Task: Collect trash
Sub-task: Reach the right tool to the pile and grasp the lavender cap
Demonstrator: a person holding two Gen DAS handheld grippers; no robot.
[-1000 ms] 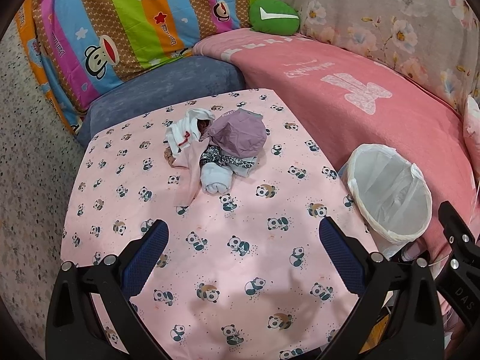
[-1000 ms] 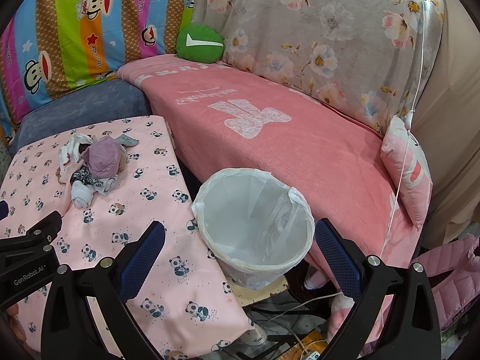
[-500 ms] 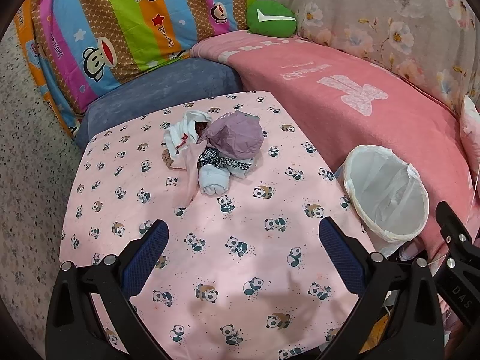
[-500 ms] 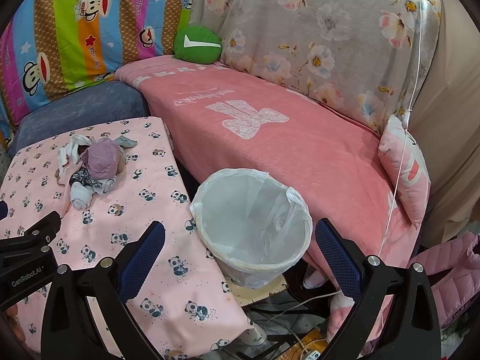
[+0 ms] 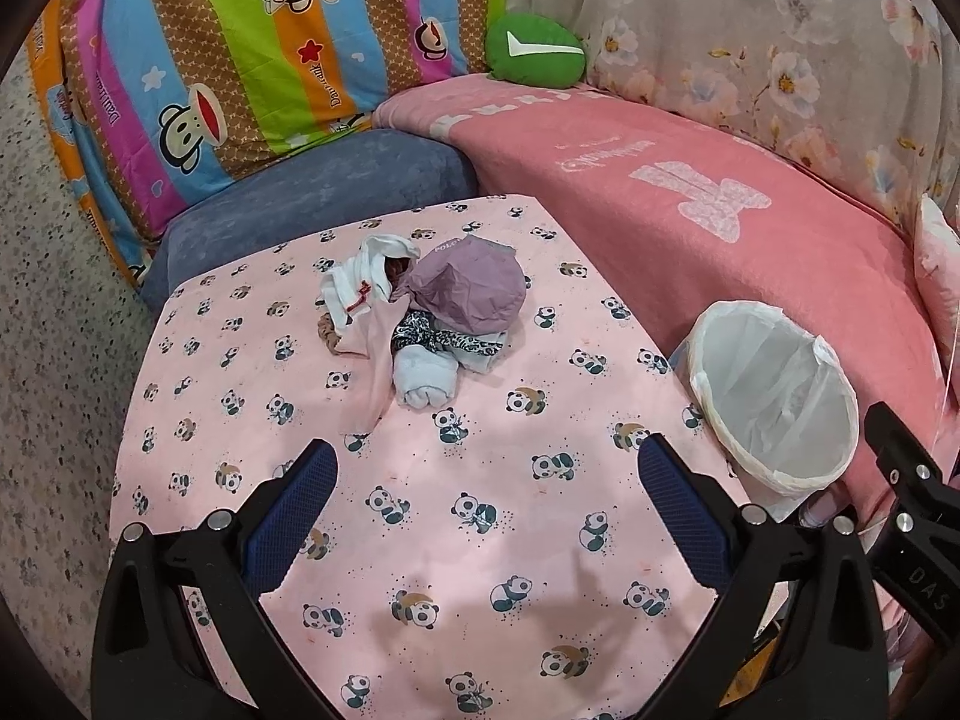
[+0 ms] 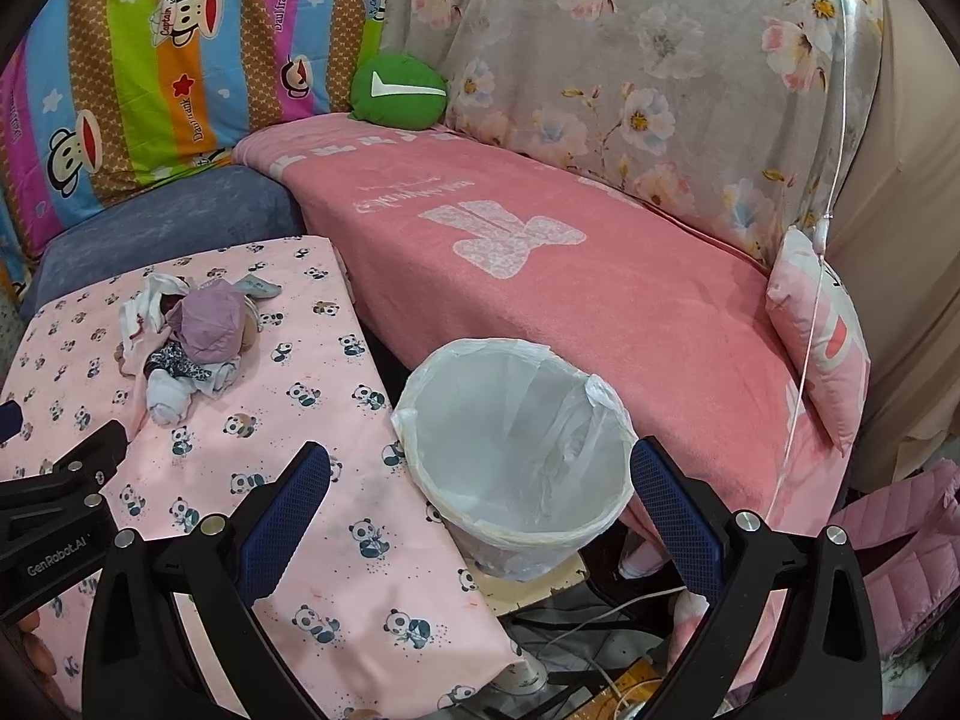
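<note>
Far out to the left of the left gripper's [image 5: 483,501] jaws, a speckled grey floor [image 5: 54,324] is showing beside the desk [image 5: 420,540], which is wearing a pink cloth printed with pandas. The left gripper is hanging over the near part of that cloth with its jaws spread wide and released, nothing lying between the blue pads. Ahead of the jaws and slightly left of their midline, well apart from the fingertips, a pile of trash [image 5: 420,318] is sitting on the desk: a white crumpled piece at its left, a crumpled mauve paper bag [image 5: 471,291] on top, a black-and-white patterned scrap and a pale rolled bundle at the near side. Beyond the pile, a blue cushion [image 5: 312,204] and a striped cartoon-monkey sheet [image 5: 240,60] are rising behind the desk. To the right of the left jaws, off the desk's edge, a bin [image 5: 774,396] lined with a white bag is standing open and looking empty, touching the front of a pink-covered sofa [image 5: 720,228].

In the right wrist view, the pile [image 6: 192,342] is lying far to the left of and ahead of the right gripper's [image 6: 480,498] jaws, past the body of the left tool at the frame's left edge. The right gripper's jaws are also standing wide apart and released, gripping nothing, and the bin [image 6: 516,456] is sitting directly between and just beyond them. Further ahead, a green round cushion [image 6: 399,93] is resting at the sofa's back corner. Right of the jaws, a small pink pillow [image 6: 822,336] is leaning at the sofa's end, with a thin white cord hanging across it.
</note>
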